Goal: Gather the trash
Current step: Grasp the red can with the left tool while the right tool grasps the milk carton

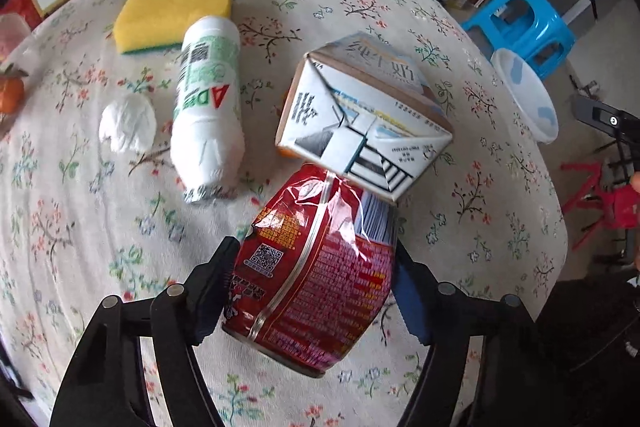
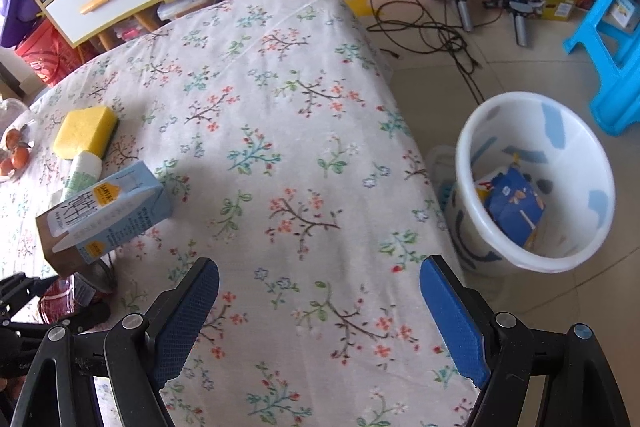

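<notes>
Left wrist, red snack bag [image 1: 316, 267] between tool [image 1: 316, 279] fingers

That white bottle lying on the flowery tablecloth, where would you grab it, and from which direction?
Probably from above, with the jaws closing across the wide label section of the white bottle. It lies on its side, so its round body is bare on both long flanks there. The sponge touches its far end, the tissue ball lies on one side and the milk carton on the other, so a straight-down approach seems safest.
</notes>
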Tool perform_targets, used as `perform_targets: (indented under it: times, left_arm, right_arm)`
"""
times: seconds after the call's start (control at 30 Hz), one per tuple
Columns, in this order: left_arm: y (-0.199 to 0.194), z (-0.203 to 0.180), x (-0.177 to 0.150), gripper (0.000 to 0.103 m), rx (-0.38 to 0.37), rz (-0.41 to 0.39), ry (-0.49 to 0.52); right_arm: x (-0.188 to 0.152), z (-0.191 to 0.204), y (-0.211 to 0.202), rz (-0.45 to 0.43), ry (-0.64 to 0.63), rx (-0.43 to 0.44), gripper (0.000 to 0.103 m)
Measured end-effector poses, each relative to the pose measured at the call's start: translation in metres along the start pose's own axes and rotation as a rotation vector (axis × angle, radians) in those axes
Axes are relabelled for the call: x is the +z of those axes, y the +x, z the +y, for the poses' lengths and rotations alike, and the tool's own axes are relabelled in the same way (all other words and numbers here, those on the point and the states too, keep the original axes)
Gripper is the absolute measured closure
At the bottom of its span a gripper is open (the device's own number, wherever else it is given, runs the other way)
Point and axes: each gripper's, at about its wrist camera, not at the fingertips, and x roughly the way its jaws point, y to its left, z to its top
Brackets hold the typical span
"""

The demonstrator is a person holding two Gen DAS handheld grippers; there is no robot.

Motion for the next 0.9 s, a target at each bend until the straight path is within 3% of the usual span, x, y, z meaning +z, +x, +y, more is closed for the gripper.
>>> perform_targets:
  times: [0.27,0.63,0.77,0.9]
  left_arm:
    - [-0.03,0.028,-0.036,0.034,-0.006,-0.043,-0.058]
    - [-0.059,0.085,-0.06,0.035,0.164,-0.149,-0.199]
    - [-0.054,0.099,-0.067,0.035,0.152,-0.132,-0.228]
    - [-0.041,0.105,-0.071,0.036,0.126,-0.083,-0.239]
  right_arm:
    - [0.005,0.036,0.013,0.024,-0.03,0.037,0.017]
    - [0.004,0.107,0.054,0.126,-0.026,0.163,0.017]
    - [0.004,0.122,0.07,0.163,0.009,0.187,0.016]
    - [0.0,0.132,0.085,0.189,-0.005,0.149,0.016]
